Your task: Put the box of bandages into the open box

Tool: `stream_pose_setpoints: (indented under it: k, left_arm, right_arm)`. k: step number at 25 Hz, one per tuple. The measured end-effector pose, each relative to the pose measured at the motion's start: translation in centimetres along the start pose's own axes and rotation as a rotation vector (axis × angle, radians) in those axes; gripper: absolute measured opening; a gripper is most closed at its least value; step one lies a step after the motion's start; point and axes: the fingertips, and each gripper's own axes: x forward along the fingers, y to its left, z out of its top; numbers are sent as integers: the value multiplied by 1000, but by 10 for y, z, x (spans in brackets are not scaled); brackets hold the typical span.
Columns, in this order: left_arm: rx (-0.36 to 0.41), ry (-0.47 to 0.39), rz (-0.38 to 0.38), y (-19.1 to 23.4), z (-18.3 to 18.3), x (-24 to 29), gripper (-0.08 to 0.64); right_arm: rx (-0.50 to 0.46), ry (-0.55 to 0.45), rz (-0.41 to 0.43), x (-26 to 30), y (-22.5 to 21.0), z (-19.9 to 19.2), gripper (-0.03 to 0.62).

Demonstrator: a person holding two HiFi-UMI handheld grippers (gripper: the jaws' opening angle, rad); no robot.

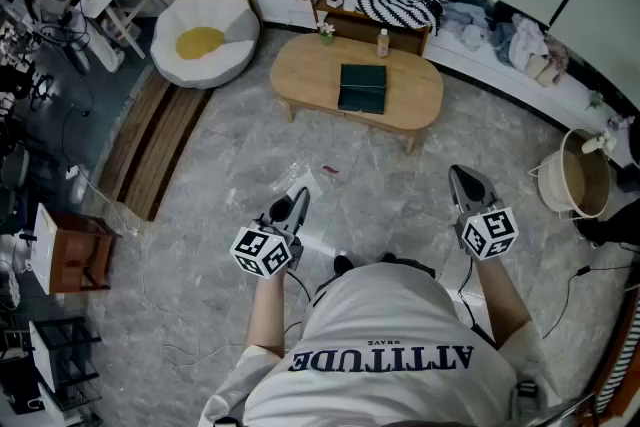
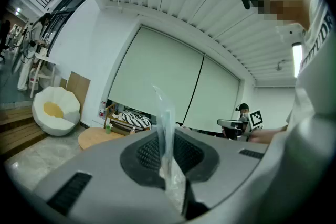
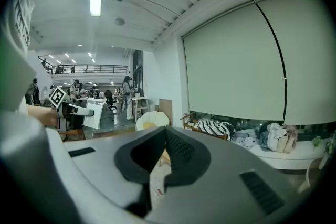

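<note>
Nearest, well short of the oval counter, two grippers are held up. The left gripper has its fingers nearly together, pinching one strip of clear plastic film. The right gripper has its fingers closed on nothing. One dark green box lies at the counter's middle; whether it holds bandages I cannot tell. At the counter's far edge stand one small bottle and one small plant.

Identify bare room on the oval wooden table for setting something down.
Bare: the oval wooden table's left end, between small potted plant and dark green box, and its right end past that box. Crowded: back edge, around the small bottle.
</note>
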Motion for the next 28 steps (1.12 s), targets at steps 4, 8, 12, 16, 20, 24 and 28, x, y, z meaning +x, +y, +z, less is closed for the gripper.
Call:
stream_pose_setpoints:
  k: [4,8,12,16,20,24,28]
  left_arm:
    - [3,-2,-3,2,-1,-2,40]
    - [6,-2,-5,2,-1,-3,40]
    - [4,-1,-5,2,-1,-3,40]
    - [4,-1,-8,4,-3,-7,40]
    - [1,0,-11,5,-3,-11,40]
    - [-2,7,-21,8,-5,-18,40]
    - [-4,20,-34,13,-9,-24,40]
  right_arm:
    - [0,-3,-2,0,2,0,20]
    - [3,-5,-5,-1,4,-1,20]
    - [4,-6,-5,0,5,-1,20]
    - [16,-8,-5,-1,9,-2,20]
    - [37,-8,-9,-3,12,-2,20]
    - [42,-5,-20,-4,20,-3,21]
    - [61,-9,-26,-5,30,-6,21]
